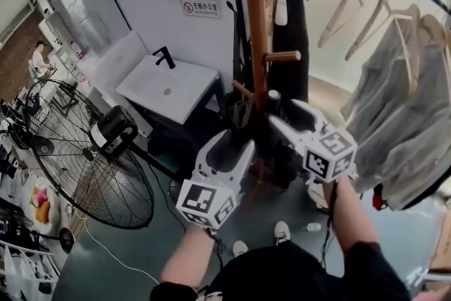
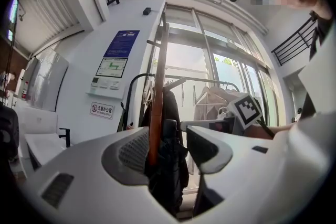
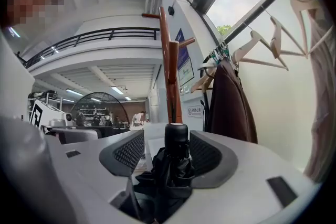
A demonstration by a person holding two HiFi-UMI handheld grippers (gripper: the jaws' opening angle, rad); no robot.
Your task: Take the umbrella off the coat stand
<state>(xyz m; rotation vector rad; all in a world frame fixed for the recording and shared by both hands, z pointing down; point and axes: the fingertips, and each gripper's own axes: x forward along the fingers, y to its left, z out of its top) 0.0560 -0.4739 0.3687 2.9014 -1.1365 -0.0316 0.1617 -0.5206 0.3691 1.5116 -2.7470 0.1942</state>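
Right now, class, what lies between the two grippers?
The folded black umbrella and the coat stand's wooden pole; the head view shows both there.

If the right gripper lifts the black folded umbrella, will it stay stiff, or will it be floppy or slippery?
Probably stiff at the core: the umbrella has a hard-looking round handle. Its loose, crumpled fabric would likely flop. The smooth handle may slip unless the right gripper closes firmly.
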